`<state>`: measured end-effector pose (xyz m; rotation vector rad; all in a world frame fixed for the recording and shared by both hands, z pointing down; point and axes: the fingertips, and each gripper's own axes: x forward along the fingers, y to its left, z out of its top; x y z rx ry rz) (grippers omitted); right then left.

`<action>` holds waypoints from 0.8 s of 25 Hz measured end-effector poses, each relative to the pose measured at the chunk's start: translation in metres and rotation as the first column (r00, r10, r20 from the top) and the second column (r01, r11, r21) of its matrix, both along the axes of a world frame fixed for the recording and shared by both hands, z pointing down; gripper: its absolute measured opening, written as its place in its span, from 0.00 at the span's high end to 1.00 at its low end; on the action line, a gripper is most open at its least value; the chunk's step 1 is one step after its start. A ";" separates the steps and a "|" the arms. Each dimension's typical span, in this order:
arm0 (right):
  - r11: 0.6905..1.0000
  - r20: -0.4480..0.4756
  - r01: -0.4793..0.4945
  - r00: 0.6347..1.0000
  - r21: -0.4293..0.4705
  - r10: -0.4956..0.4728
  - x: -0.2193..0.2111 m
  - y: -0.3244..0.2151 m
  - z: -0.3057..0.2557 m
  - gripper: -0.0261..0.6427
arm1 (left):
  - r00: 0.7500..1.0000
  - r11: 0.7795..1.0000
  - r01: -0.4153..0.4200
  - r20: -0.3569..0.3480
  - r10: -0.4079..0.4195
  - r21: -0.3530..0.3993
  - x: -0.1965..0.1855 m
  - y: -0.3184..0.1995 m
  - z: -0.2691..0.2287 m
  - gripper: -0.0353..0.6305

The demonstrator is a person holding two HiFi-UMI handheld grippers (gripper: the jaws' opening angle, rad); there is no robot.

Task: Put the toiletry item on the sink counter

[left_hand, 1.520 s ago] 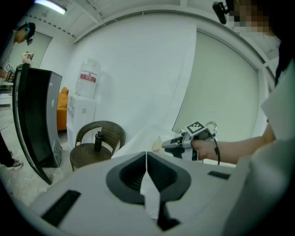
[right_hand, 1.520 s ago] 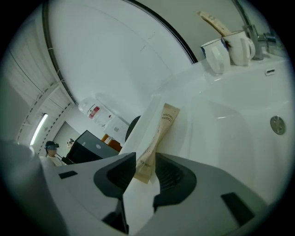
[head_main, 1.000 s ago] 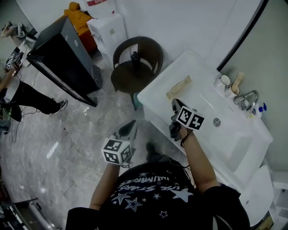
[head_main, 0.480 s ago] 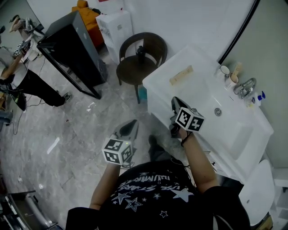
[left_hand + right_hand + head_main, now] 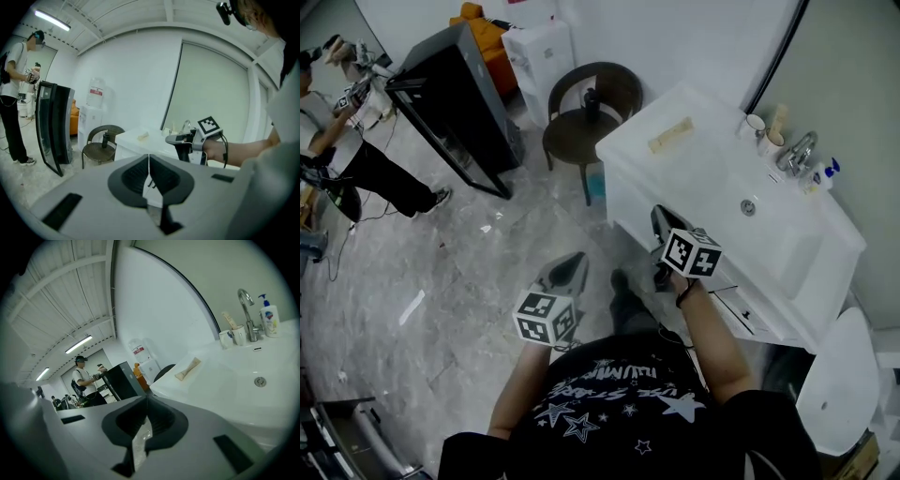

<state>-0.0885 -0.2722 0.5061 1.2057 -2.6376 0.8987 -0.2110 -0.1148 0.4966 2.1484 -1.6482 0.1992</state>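
Head view, looking steeply down: grey marbled floor [image 5: 441, 281] fills the left and middle of the frame, and a long white sink counter [image 5: 623, 150] with a sunken basin runs across the upper right. A tall black glossy cabinet [image 5: 459, 103] leans at the upper left, with a round dark brown chair [image 5: 581, 131] between it and the counter. A bystander in a white shirt and black trousers [image 5: 337, 141] stands at the far upper left edge. The left gripper [image 5: 577, 258] hangs over the floor at centre, its jaws pressed together with nothing between them. The right gripper [image 5: 658, 216] sits just in front of the counter's near edge, jaws likewise closed and empty. The beige, flat toiletry tube [image 5: 670, 135] lies on the counter's top near its upper left corner, well apart from both grippers. A chrome tap [image 5: 797, 150], two white cups [image 5: 753, 125] and a small blue-topped soap bottle [image 5: 825, 173] line the counter's back edge.
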 end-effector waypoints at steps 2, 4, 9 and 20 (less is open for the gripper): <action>1.000 -0.008 0.013 1.000 0.009 -0.013 0.002 0.019 -0.001 0.94 | 1.000 1.000 -0.005 -0.001 0.005 0.008 0.004 0.011 -0.002 0.92; 1.000 -0.015 0.022 1.000 0.015 -0.021 0.006 0.038 -0.002 0.94 | 1.000 1.000 -0.012 -0.011 0.012 0.017 0.008 0.021 -0.004 0.92; 0.998 -0.062 0.051 0.997 0.028 -0.050 0.015 0.076 0.000 0.94 | 1.000 1.000 -0.022 -0.018 0.022 0.012 0.016 0.043 0.002 0.92; 0.992 -0.068 0.112 0.992 0.058 -0.108 0.019 0.103 -0.006 0.94 | 0.999 1.000 -0.010 -0.036 0.010 0.007 0.027 0.060 0.009 0.92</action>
